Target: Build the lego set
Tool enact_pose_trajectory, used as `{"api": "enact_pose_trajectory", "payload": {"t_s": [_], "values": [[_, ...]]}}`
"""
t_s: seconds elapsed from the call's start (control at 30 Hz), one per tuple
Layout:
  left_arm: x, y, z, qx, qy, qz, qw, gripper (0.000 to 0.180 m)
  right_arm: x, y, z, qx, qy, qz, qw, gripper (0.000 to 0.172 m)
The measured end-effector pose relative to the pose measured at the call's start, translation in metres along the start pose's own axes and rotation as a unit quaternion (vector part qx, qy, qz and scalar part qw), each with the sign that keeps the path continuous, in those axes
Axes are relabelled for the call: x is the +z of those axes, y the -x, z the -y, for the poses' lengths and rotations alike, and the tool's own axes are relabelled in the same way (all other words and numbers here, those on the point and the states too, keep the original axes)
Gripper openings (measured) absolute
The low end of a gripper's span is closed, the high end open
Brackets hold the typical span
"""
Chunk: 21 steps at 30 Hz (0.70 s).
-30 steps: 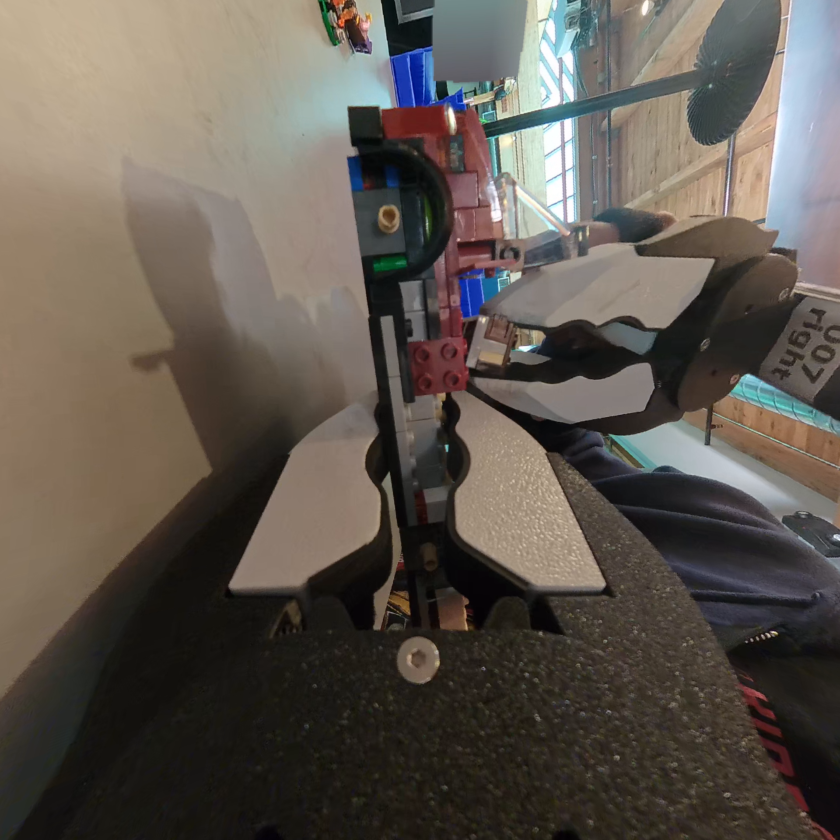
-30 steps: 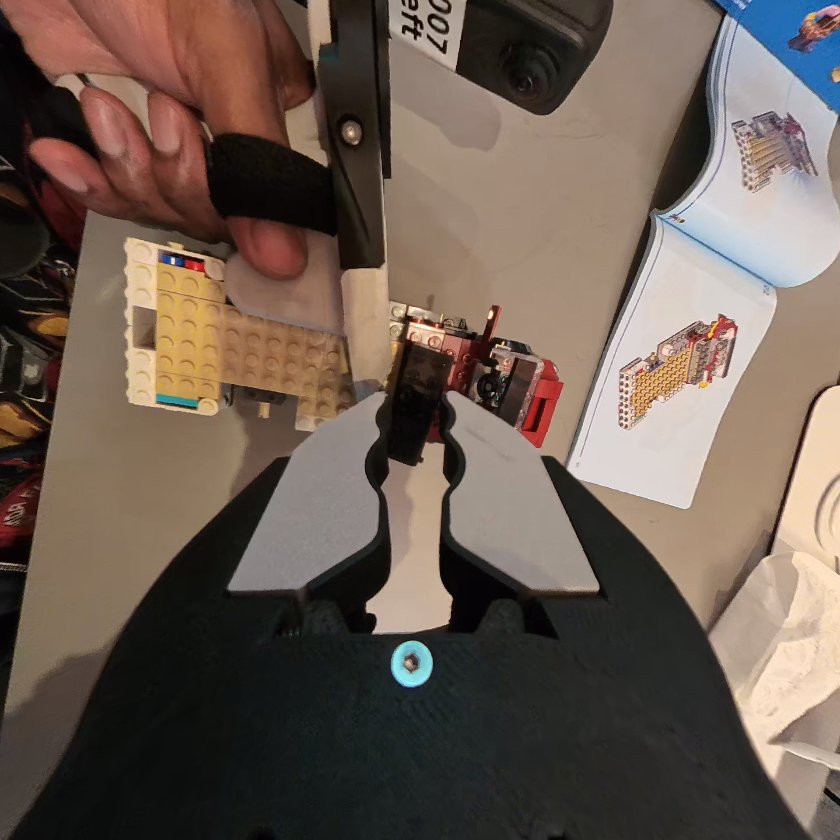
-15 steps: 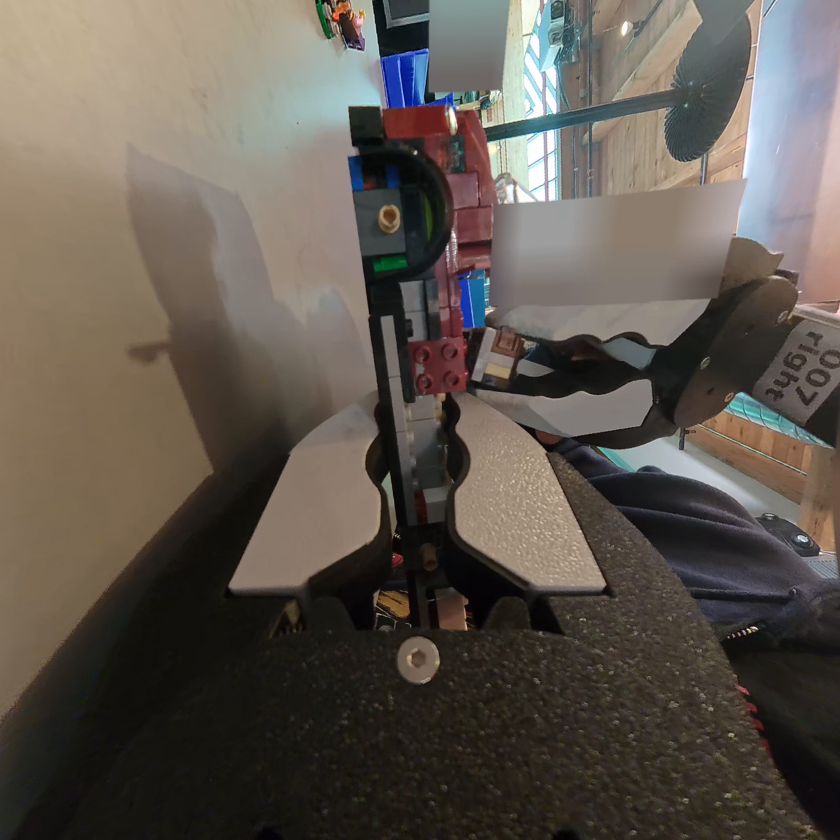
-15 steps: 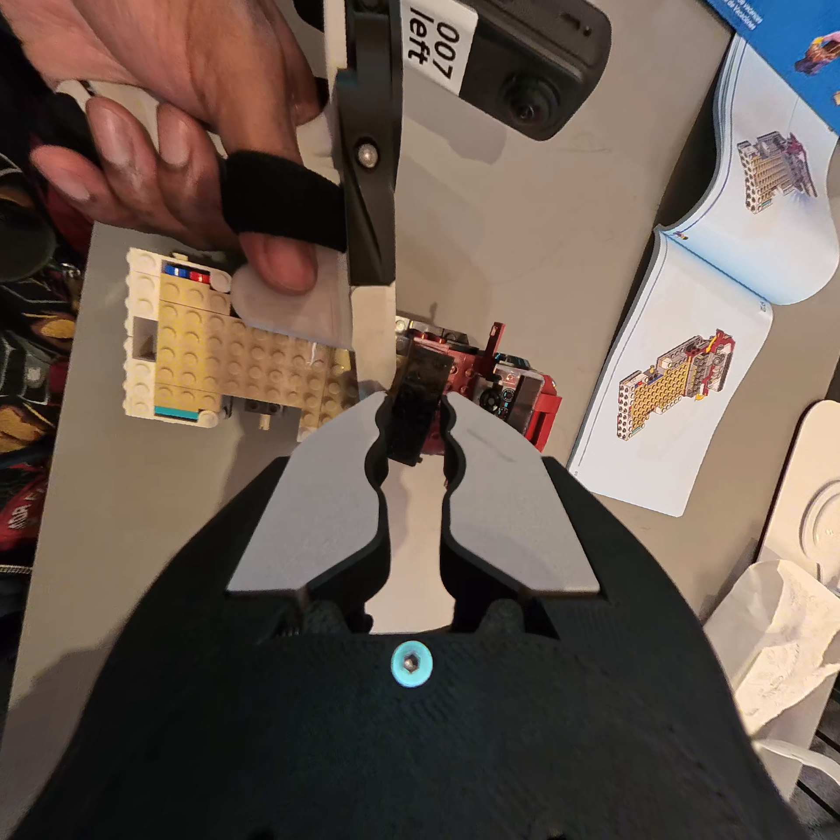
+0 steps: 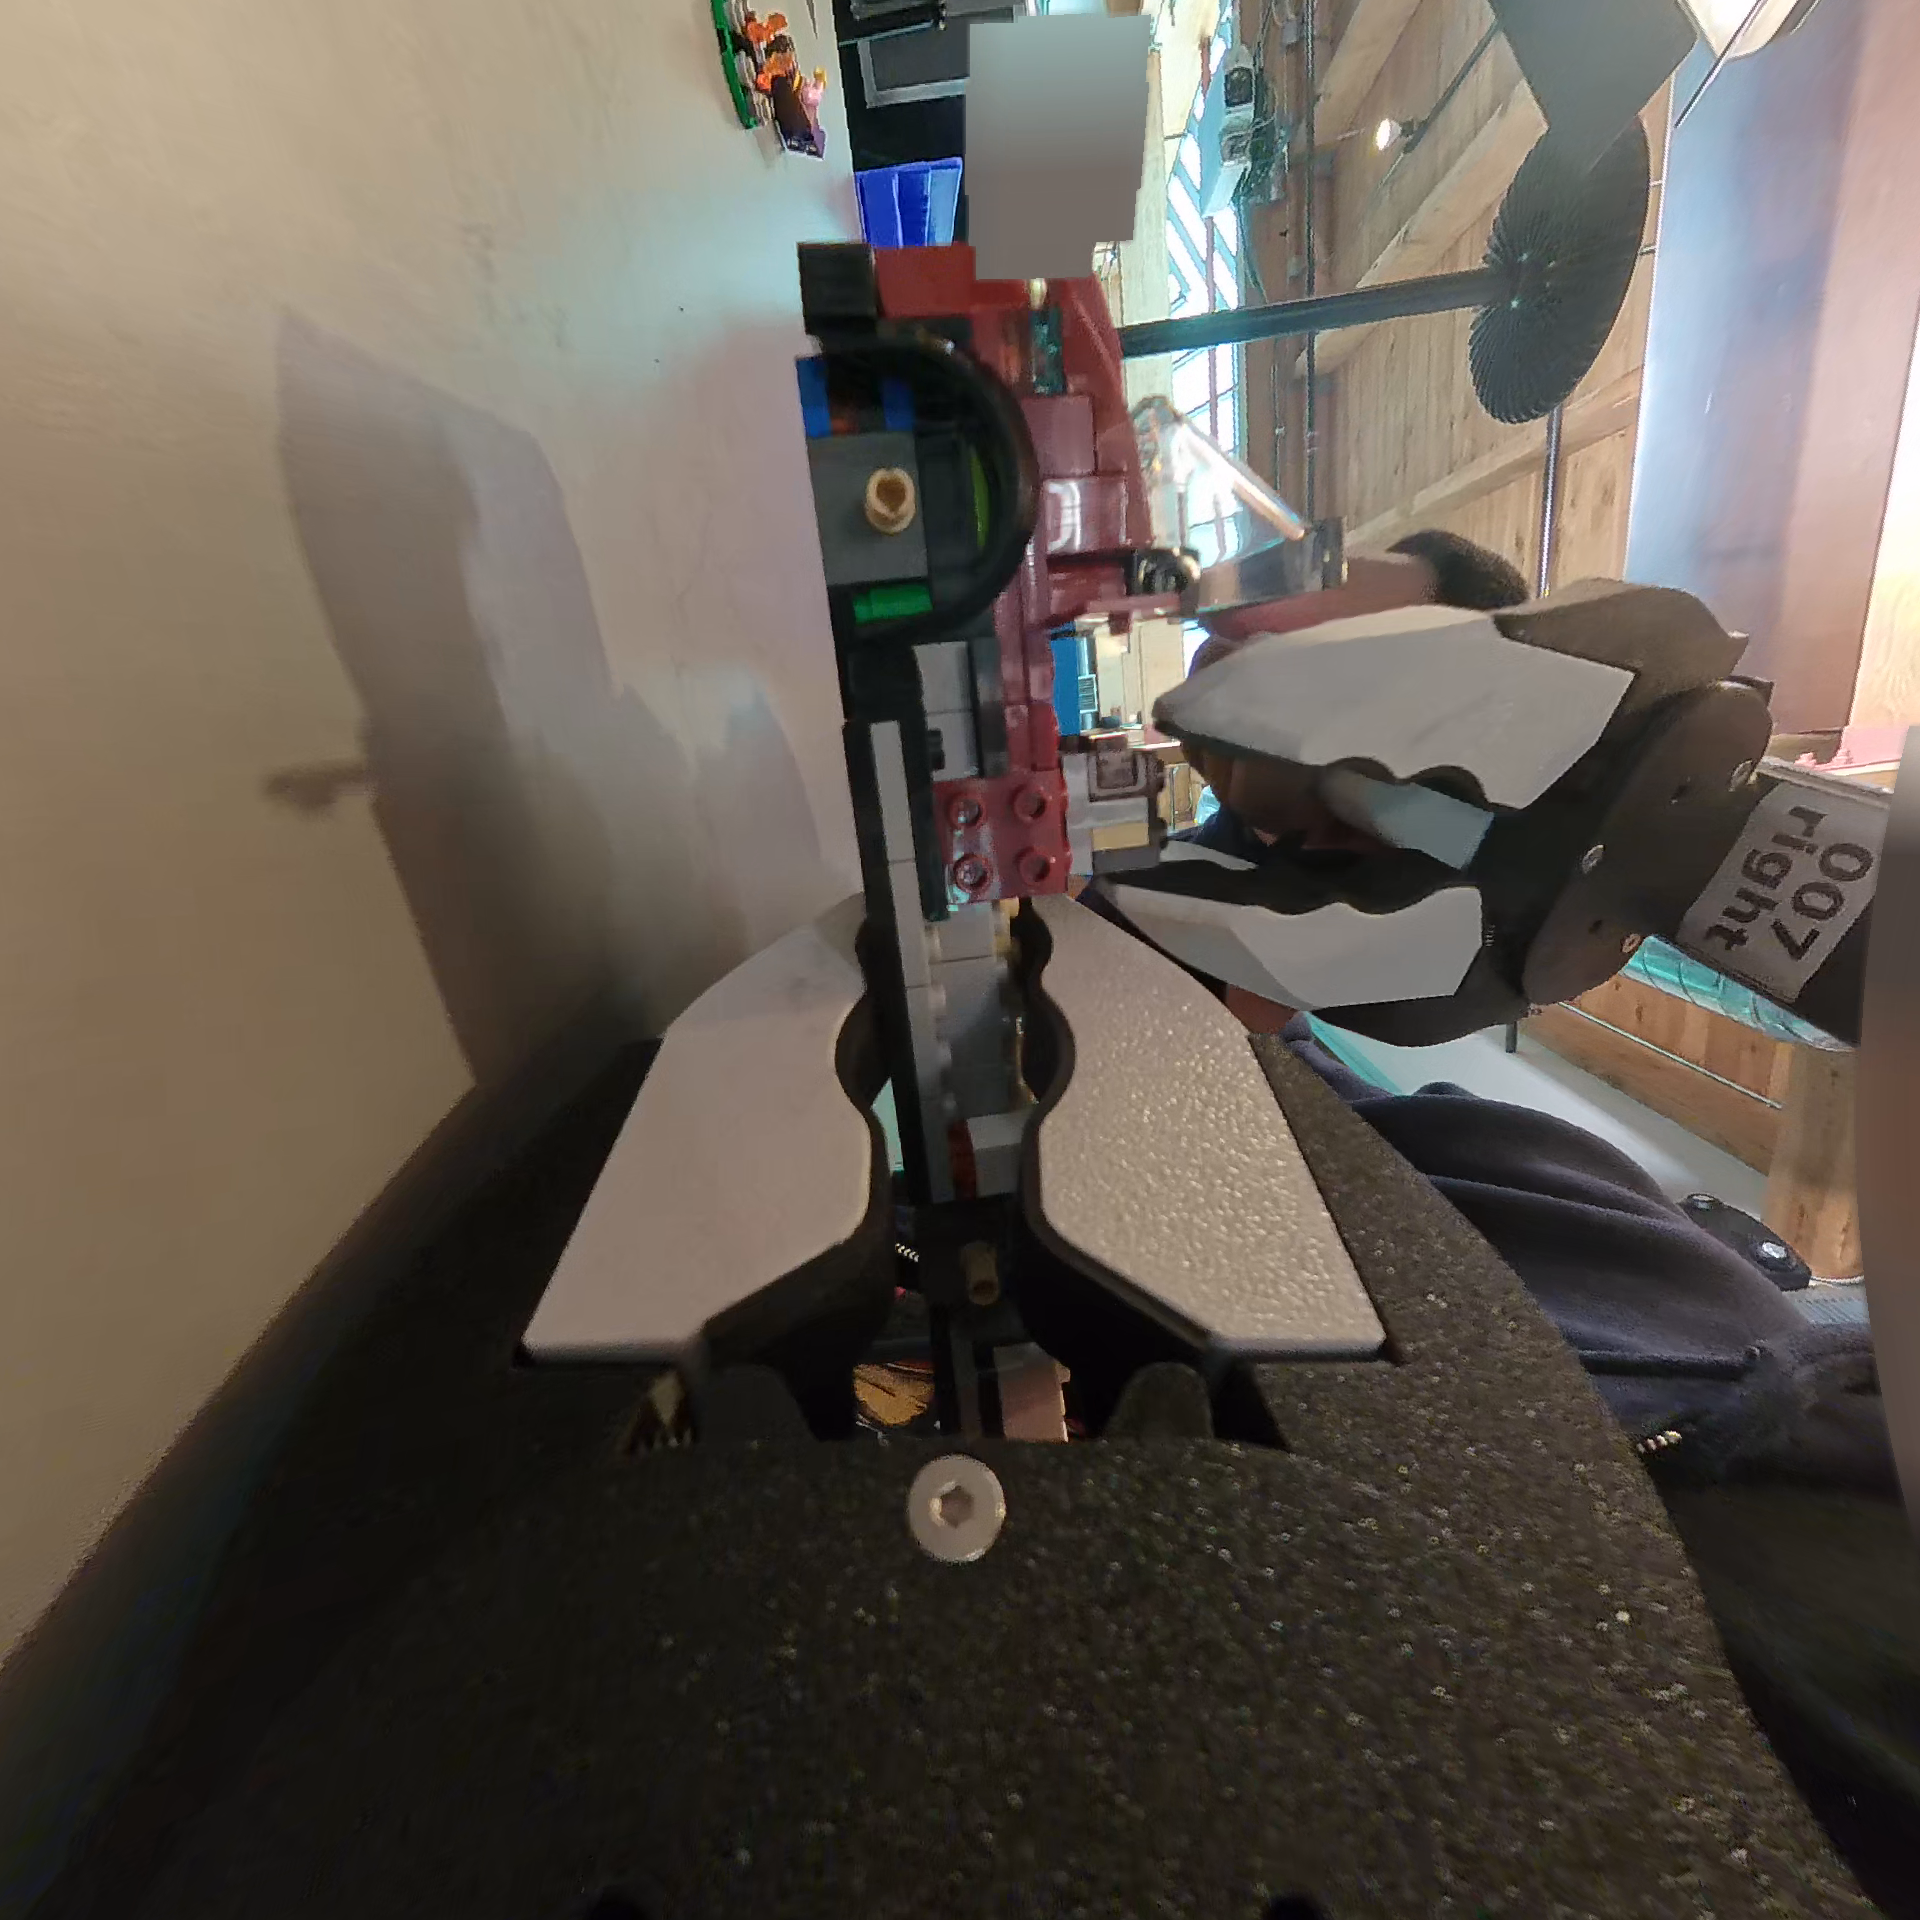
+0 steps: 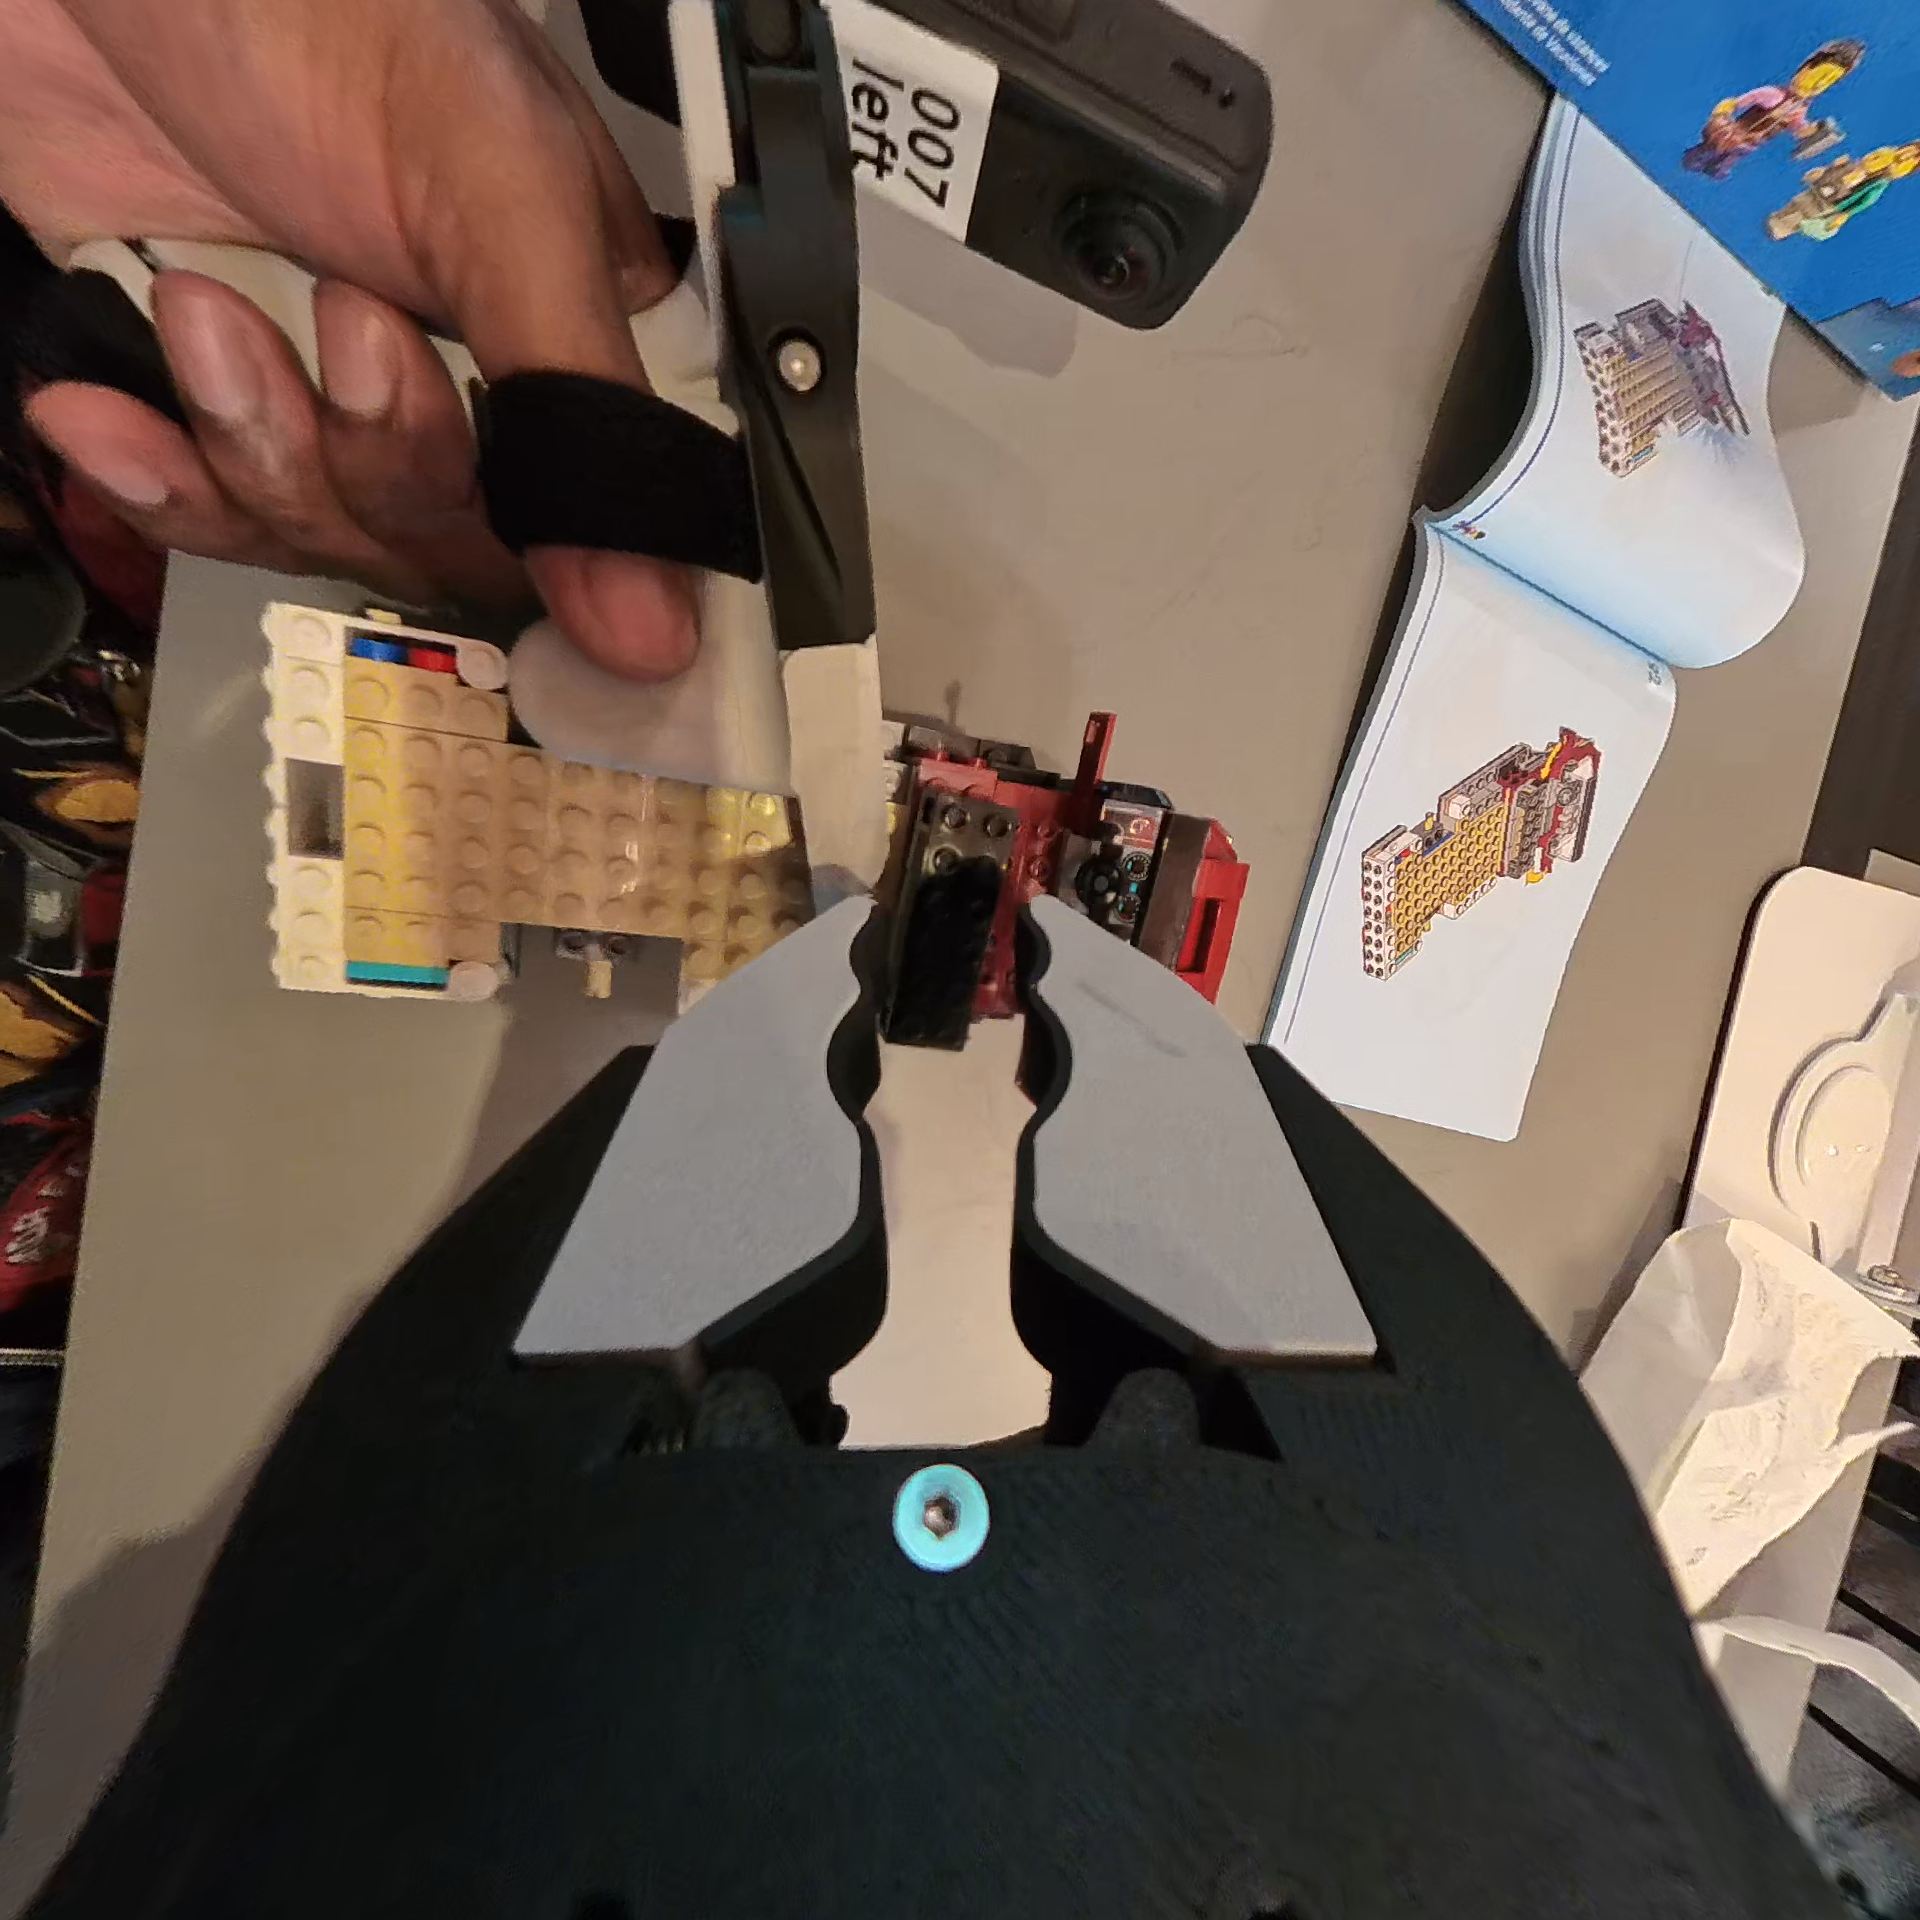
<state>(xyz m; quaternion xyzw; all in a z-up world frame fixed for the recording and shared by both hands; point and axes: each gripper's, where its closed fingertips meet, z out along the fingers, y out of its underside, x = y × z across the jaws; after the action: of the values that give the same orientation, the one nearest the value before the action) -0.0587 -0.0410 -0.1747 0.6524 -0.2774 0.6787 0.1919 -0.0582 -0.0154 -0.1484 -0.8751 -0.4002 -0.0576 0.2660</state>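
My left gripper (image 5: pixel 940 914) is shut on the grey and black edge of a brick vehicle model (image 5: pixel 1039 447), held on its side just above the grey table (image 5: pixel 312 520). In the right wrist view the model shows a tan studded bed (image 6: pixel 540 831) and a dark red cab (image 6: pixel 1195 914), with the left gripper's finger (image 6: pixel 826 727) clamped across it. My right gripper (image 6: pixel 945 914) is open around a small black piece (image 6: pixel 940 956) seated on the cab's dark red studs. A sliver of space shows at its right pad. The left wrist view shows the right gripper (image 5: pixel 1132 805) with both tips just off the piece (image 5: pixel 1117 800).
A hand (image 6: pixel 312 260) holds the left gripper. An open instruction booklet (image 6: pixel 1475 831) and a blue box (image 6: pixel 1766 156) lie to the right. Crumpled white paper (image 6: pixel 1745 1403) and a white tray (image 6: pixel 1818 1039) sit at the right edge. Small figures (image 5: pixel 769 73) stand far off on the table. The grippers are tip to tip, or close to it.
My right gripper's fingers were pressed on the black piece and have now spread slightly off it; the piece stays on the model. The left gripper's hold has not changed.
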Motion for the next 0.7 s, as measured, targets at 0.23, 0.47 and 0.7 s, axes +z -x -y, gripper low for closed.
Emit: {"api": "enact_pose_trajectory", "payload": {"t_s": [0.23,0.47,0.7], "values": [[0.0,0.0,-0.001,0.004,-0.001,0.003,1.0,0.021,0.005,0.001,-0.007,0.033,0.028,0.01,0.999,0.015],[0.001,0.004,-0.001,0.011,-0.002,0.02,1.0,0.021,0.008,0.001,-0.008,0.037,0.046,0.009,0.998,0.015],[0.001,0.008,0.002,0.046,-0.012,0.058,0.997,0.022,0.011,-0.001,-0.01,0.036,0.059,-0.004,0.998,0.015]]}}
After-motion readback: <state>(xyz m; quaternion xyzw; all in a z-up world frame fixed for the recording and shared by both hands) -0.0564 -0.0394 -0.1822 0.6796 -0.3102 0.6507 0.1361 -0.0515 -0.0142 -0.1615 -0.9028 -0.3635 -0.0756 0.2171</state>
